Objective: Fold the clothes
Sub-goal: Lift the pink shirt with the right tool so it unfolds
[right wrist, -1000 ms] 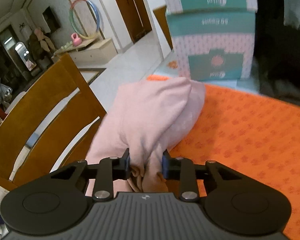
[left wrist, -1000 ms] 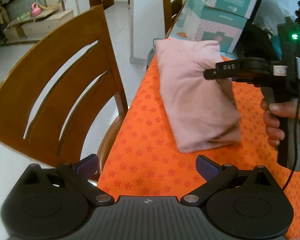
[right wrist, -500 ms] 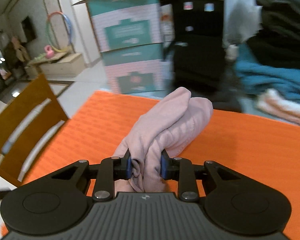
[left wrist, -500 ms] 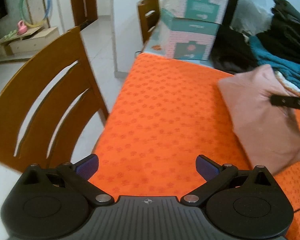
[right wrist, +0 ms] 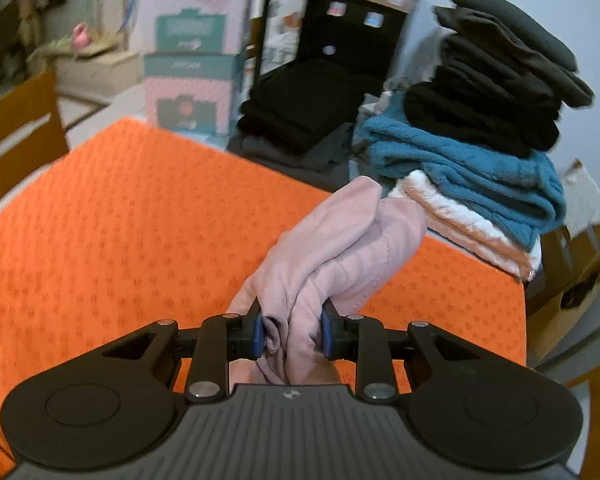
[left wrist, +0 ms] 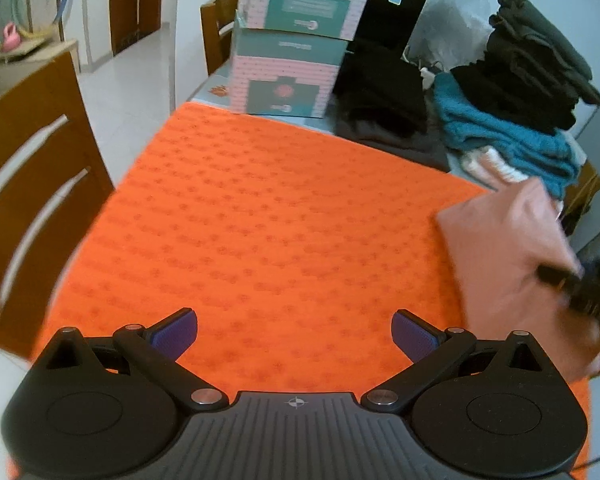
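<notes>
A folded pink garment hangs bunched in my right gripper, whose blue pads are shut on its near edge, above the right part of the orange cloth. In the left wrist view the same pink garment shows at the right edge, with the right gripper blurred against it. My left gripper stands open over the near edge of the orange cloth, nothing between its fingers.
A stack of folded clothes, teal, white and dark, stands just past the cloth's far right corner. Black folded clothes and pink-and-teal boxes stand at the back. A wooden chair stands left of the table.
The right gripper has carried the pink garment from the cloth's left side across to the right, toward the stack. My left gripper has swung right and stayed open.
</notes>
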Available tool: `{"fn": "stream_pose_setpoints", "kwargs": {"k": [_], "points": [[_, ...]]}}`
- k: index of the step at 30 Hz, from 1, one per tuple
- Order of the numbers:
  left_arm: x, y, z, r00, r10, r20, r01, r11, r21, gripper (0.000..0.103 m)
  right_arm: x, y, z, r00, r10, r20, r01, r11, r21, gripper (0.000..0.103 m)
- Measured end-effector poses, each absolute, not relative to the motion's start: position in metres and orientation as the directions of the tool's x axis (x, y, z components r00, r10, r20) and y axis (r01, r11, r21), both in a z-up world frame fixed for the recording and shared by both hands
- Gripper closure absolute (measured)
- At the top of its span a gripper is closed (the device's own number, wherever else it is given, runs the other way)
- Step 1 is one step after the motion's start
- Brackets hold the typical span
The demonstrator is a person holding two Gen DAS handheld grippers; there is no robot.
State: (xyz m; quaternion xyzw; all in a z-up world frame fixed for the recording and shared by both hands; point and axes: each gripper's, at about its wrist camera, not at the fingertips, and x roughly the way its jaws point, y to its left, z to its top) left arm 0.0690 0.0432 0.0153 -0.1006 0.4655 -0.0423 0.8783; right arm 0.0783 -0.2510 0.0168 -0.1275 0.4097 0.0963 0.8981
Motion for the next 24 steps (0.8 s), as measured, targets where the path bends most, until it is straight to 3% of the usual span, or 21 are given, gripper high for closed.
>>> {"fn": "stream_pose_setpoints", "kwargs": {"k": [10,17,24], "points": [[0.065,0.003,0.019,0.586,-0.166,-0.793,-0.065,0.966,-0.25,0.0,0.045,-0.204,0.008,0.619,0.141,-0.773,-0.473,0.852,-0.223,0.069],[0.067,-0.001,0.015,0.58,-0.162,-0.799,-0.074,0.965,-0.25,0.0,0.026,-0.183,0.007,0.62,0.193,-0.761,-0.544,0.804,-0.239,0.048],[0.071,0.006,0.001,0.544,-0.191,-0.817,-0.1,0.952,-0.288,0.0,0.024,-0.195,0.01,0.624,0.229,-0.748,-0.479,0.868,-0.134,0.045]]}}
